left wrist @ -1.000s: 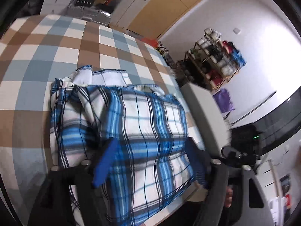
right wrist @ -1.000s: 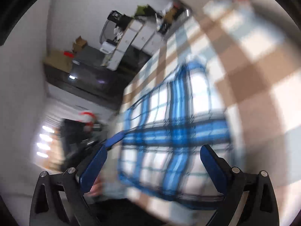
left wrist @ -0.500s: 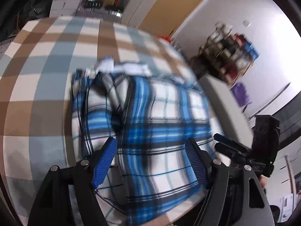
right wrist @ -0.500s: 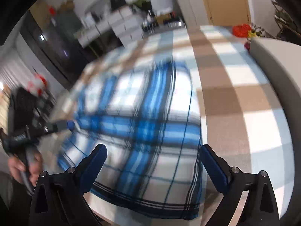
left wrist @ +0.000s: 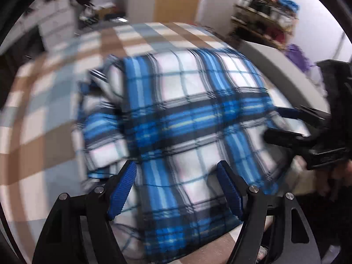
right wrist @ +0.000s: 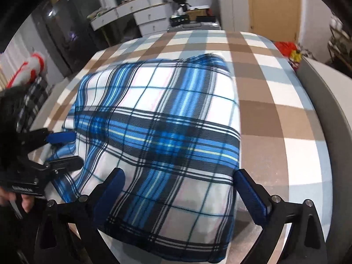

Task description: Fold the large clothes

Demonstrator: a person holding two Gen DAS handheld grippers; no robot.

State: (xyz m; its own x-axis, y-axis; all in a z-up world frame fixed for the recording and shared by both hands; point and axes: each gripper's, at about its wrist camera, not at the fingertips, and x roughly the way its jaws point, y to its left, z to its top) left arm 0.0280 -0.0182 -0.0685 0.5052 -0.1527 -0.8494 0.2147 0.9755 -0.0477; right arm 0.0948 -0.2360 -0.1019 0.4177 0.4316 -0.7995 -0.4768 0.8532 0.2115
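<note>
Now we hold both grippers low over a blue, white and black plaid garment [right wrist: 158, 132] that lies folded into a thick rectangle on a table [right wrist: 275, 110] covered by a brown, pale blue and white checked cloth. A second ago each camera saw the bundle from further off and at a slant; since then both hands have swung in and dipped, so the plaid now fills the space ahead of the fingers in both views.

From the left wrist, the left gripper [left wrist: 176, 176] stands released, its blue-padded fingers [left wrist: 123, 187] spread apart above the near edge of the garment with nothing pinched between them. The view is blurred by motion. Beyond its right finger we see the right gripper [left wrist: 283, 123] at the garment's far side edge.

From the right wrist, the right gripper [right wrist: 178, 182] is likewise spread wide and grasping nothing, the near part of the bundle lying between and below its fingers. Past its left finger, the left gripper reaches in at the garment's side edge, with a hand [right wrist: 22, 200] on its handle.

We judge that a fold is already complete and that both grippers are lining up on the near edge for the next fold or a tidy-up. Loose layers show at the far left of the bundle and may slip if only the top layer is caught.
</note>
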